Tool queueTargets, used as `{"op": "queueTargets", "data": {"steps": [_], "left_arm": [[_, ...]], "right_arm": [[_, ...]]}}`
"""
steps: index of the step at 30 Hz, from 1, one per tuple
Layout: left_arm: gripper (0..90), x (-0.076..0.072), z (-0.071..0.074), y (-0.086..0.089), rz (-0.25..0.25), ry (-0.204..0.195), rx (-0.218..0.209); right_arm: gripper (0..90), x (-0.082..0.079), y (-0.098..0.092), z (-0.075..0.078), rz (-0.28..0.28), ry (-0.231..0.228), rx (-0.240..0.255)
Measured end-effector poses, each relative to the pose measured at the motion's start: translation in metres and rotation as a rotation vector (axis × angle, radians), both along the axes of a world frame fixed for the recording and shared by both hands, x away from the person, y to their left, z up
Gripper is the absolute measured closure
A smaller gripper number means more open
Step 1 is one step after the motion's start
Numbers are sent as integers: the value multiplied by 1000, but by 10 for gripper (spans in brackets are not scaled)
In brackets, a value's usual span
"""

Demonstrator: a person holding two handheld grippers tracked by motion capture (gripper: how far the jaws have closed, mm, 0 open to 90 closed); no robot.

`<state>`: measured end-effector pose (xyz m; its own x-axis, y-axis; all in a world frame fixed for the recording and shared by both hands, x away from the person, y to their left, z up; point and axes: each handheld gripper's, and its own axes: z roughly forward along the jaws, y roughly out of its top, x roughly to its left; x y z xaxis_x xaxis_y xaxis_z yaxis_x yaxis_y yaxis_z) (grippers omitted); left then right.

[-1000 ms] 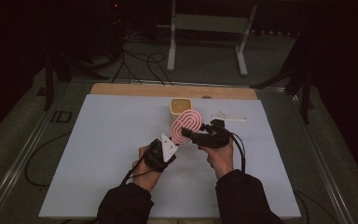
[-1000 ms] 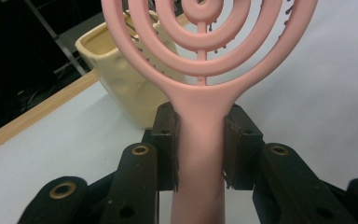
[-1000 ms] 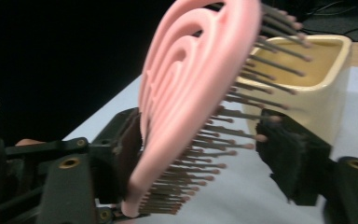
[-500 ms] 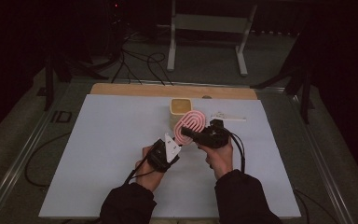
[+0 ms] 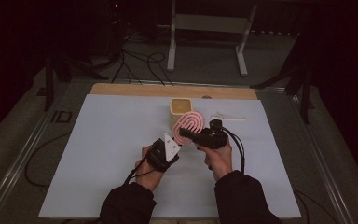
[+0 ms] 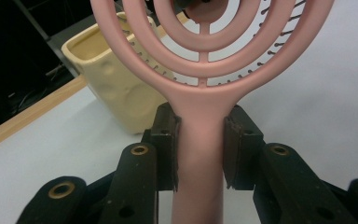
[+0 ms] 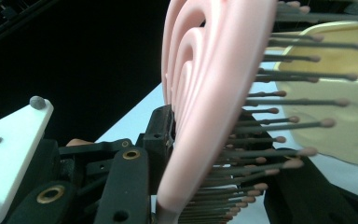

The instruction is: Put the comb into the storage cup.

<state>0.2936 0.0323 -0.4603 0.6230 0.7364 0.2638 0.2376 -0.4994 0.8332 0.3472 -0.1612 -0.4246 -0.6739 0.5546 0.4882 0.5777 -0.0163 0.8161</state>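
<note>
left tongs [image 6: 200, 154] clamp brush [image 6: 200, 93] handle | right tongs [image 7: 205, 186] now straddle its head, grip unclear | moved closer since earlier; likely handover | cup [image 5: 181, 108] frame centre

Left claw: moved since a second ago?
Yes. The left claw, shut on the pink brush handle, has edged up the table toward the fixed yellow cup.

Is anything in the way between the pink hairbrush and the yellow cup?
Nothing visible. The pink hairbrush, held by the left gripper and the right gripper, hangs right in front of the yellow cup.
</note>
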Motion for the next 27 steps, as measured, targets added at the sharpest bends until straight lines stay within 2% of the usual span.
{"op": "queueTargets", "data": {"steps": [4, 6, 7, 8, 11, 14, 16, 17, 20, 22, 24, 25, 27], "left_arm": [[693, 0, 0, 0, 0, -3, -1], [688, 2, 0, 0, 2, 7, -19], [682, 3, 0, 0, 3, 26, -20], [660, 4, 0, 1, 2, 42, -16], [604, 3, 1, 5, 5, 51, -32], [543, 1, 4, 12, 10, 56, -56], [514, 1, 4, 12, 10, 56, -56], [446, -2, 7, 20, 3, 69, -92], [313, -5, 7, 26, -4, 76, -103], [221, -9, 5, 36, 4, 86, -120], [158, -11, 5, 40, 12, 85, -121], [151, -14, 4, 49, 23, 84, -131], [141, -15, 3, 53, 30, 86, -133]], "right_arm": [[633, 1, -1, -1, -2, 4, 14], [633, 0, -1, 0, -3, -12, 11], [634, 0, 0, 0, -3, -19, 11], [634, 0, -1, 0, -2, -22, 14], [635, 0, -2, 1, -5, -52, 5], [635, 2, -5, 0, -15, -49, 8], [635, 3, -6, -1, -15, -53, 10], [636, 5, -6, -1, -20, -58, 6], [635, 7, -8, -1, -29, -64, 9], [635, 8, -9, -2, -37, -63, 21], [635, 8, -10, -2, -39, -65, 27], [635, 9, -11, -1, -40, -66, 31], [635, 9, -12, -1, -42, -67, 31]]}}
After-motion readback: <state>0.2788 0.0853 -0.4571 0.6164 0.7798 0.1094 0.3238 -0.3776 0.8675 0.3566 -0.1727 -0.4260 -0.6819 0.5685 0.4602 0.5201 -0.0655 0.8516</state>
